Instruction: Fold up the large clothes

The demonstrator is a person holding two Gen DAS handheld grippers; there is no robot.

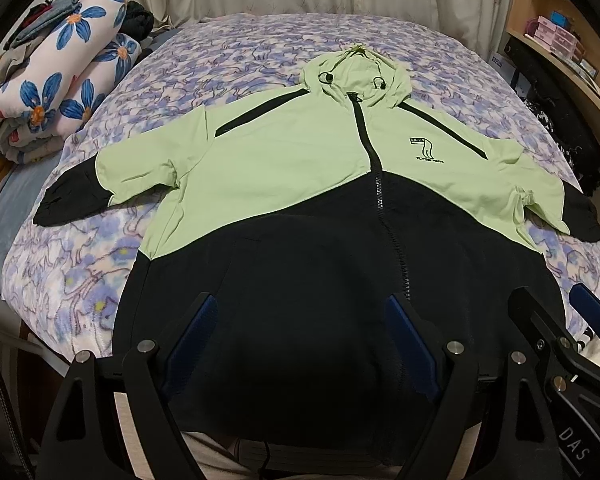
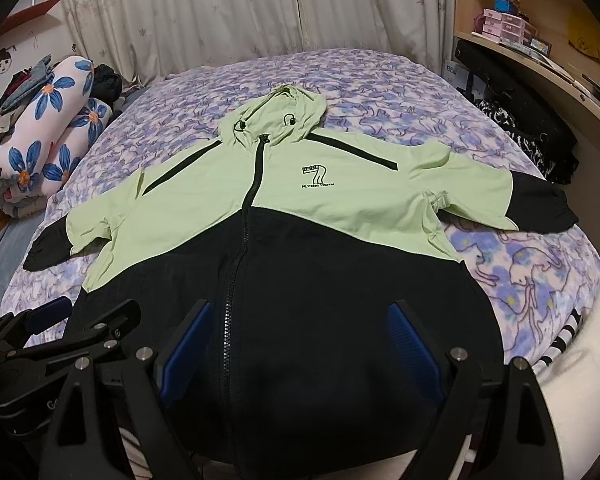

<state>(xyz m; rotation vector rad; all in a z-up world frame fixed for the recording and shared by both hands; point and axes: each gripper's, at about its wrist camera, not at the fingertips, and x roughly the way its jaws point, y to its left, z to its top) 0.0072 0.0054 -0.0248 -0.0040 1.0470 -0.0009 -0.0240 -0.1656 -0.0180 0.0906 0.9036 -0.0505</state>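
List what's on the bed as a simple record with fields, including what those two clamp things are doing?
garment: green and black hooded jacket, laid flat front up, zipped, sleeves spread out
surface: bed with purple patterned blanket
left gripper: open, over the black hem area, holding nothing
right gripper: open, over the hem to the right of the zipper, holding nothing
beside jacket: rolled floral quilt at far left
folding: not yet begun

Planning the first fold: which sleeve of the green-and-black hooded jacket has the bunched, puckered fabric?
The sleeve on the logo side of the green-and-black hooded jacket, at picture right; the other sleeve lies smoother.
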